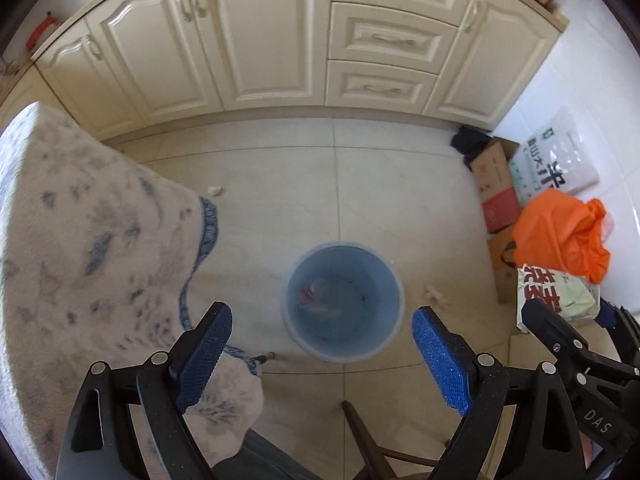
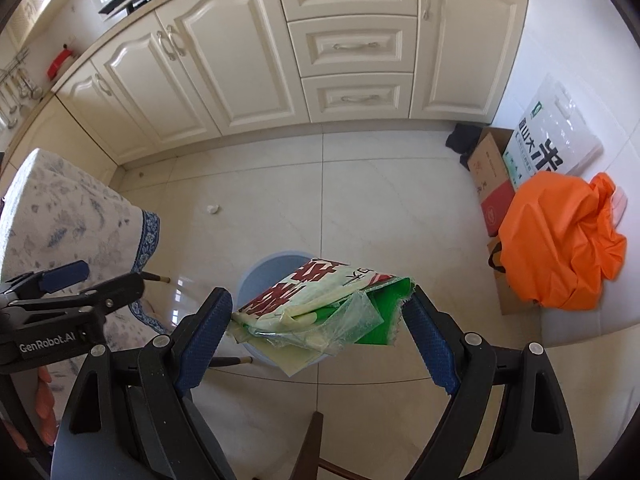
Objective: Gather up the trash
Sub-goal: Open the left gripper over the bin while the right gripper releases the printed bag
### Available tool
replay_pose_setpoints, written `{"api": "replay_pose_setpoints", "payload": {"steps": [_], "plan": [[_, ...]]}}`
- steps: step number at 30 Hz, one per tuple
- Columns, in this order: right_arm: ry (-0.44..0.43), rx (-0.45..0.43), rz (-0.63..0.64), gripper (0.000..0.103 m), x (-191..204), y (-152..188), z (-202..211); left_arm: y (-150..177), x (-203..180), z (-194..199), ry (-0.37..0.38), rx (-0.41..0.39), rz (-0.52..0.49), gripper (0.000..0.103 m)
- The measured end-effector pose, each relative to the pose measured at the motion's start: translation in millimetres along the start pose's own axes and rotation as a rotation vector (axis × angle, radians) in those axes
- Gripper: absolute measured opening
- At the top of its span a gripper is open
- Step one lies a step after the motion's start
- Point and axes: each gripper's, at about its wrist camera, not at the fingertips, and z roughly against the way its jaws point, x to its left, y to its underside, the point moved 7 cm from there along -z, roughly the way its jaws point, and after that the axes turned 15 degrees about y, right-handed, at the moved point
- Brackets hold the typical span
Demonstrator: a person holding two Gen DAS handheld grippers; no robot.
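Note:
A blue trash bin (image 1: 343, 300) stands on the tiled floor with a crumpled wrapper inside. My left gripper (image 1: 322, 354) is open and empty above and just in front of the bin. In the right wrist view a flat cream, red and green packaging bag (image 2: 320, 312) spans my right gripper (image 2: 318, 334), whose jaws stand wide with the bag's edges touching both pads, right above the bin (image 2: 276, 268). The bag also shows in the left wrist view (image 1: 556, 300). Small white paper scraps lie on the floor (image 1: 214, 190) (image 1: 436, 294).
A table with a blue-patterned white cloth (image 1: 80, 248) stands at left. Cream cabinets (image 1: 280, 40) line the back. Cardboard boxes (image 1: 496, 188), a rice bag (image 1: 556, 160) and an orange bag (image 1: 560, 236) sit by the right wall. A wooden chair frame (image 1: 360, 436) is below.

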Motion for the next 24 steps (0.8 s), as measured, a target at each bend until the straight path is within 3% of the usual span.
{"api": "replay_pose_setpoints", "payload": {"steps": [10,24], "plan": [[-0.029,0.009,0.071,0.088,37.6,-2.8,-5.0,39.5,-1.3,12.5,-0.048,-0.028,0.030,0.088],[-0.029,0.062,0.106,0.091,71.8,-10.2,-14.5,60.3,7.4,24.1,0.017,0.001,0.003,0.086]]}}
